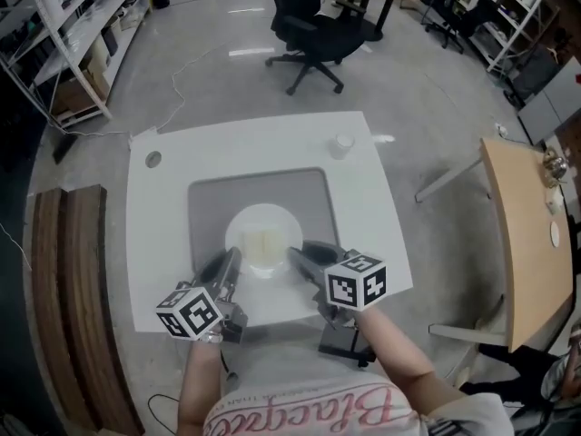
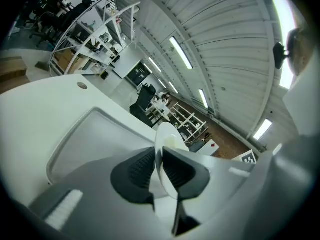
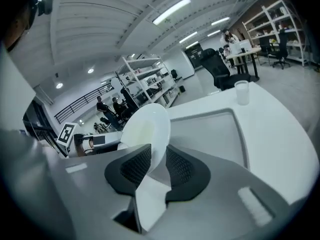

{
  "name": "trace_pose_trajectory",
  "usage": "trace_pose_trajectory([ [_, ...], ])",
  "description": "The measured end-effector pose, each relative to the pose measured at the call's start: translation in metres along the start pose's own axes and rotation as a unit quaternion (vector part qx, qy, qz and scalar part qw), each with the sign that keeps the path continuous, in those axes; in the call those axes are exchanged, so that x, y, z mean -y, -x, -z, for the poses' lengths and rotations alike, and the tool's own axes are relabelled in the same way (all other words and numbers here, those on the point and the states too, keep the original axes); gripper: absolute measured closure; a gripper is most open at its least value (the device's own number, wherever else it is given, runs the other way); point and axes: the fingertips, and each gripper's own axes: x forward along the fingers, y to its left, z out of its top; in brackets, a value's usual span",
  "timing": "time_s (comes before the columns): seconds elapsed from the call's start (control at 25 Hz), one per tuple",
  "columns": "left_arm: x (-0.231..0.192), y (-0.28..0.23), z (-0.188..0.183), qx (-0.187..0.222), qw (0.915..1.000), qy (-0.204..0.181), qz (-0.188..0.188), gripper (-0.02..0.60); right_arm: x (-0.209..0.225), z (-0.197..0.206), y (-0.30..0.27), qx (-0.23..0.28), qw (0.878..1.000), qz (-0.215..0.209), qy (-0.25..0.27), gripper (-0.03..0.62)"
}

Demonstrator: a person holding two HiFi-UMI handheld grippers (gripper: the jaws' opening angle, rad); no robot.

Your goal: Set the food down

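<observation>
Two tongs flank the white plate [image 1: 263, 218] on the grey mat [image 1: 207, 209] of the white table [image 1: 177, 175]: left tongs [image 1: 233, 256] pinch its rim, right tongs [image 1: 296, 253] gape around it, pale food [image 1: 264, 243] on top. Shelving [image 1: 77, 25] stands left, an office chair [image 1: 313, 30] beyond, a wooden table [image 1: 522, 234] right; the shirt's pink lettering [image 1: 300, 411] is unreadable.

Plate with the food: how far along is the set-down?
Done: the plate, food on it, looks set on the grey tray. In hand: left gripper fingers clamp its rim; right gripper fingers stand apart around the rim. Left: release the left side, withdraw both.
</observation>
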Motion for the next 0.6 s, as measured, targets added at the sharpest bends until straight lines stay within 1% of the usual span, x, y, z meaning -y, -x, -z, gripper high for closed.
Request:
trace_pose_trajectory([
  [0.12,-0.017,-0.008,0.016,-0.027,0.9991,0.014,-0.031,0.529,0.013,0.016,-0.01,-0.033,0.999,-0.009,-0.037,0.502],
  [0.28,-0.041,-0.026,0.028,-0.057,0.9962,0.02,-0.063,0.526,0.035,0.026,-0.031,-0.064,0.996,-0.012,-0.066,0.502],
  [0.36,-0.05,-0.027,0.037,-0.074,0.9935,0.029,-0.082,0.523,0.038,0.034,-0.036,-0.082,0.994,-0.009,-0.067,0.502],
  [0.48,-0.061,-0.026,0.047,-0.096,0.9878,0.052,-0.111,0.518,0.039,0.043,-0.042,-0.106,0.993,-0.003,-0.055,0.497],
  [0.52,-0.063,-0.026,0.049,-0.103,0.9861,0.052,-0.12,0.517,0.039,0.046,-0.044,-0.112,0.992,-0.001,-0.052,0.497],
  [0.6,-0.067,-0.027,0.053,-0.118,0.9826,0.04,-0.138,0.514,0.04,0.048,-0.045,-0.121,0.991,0.002,-0.051,0.497],
])
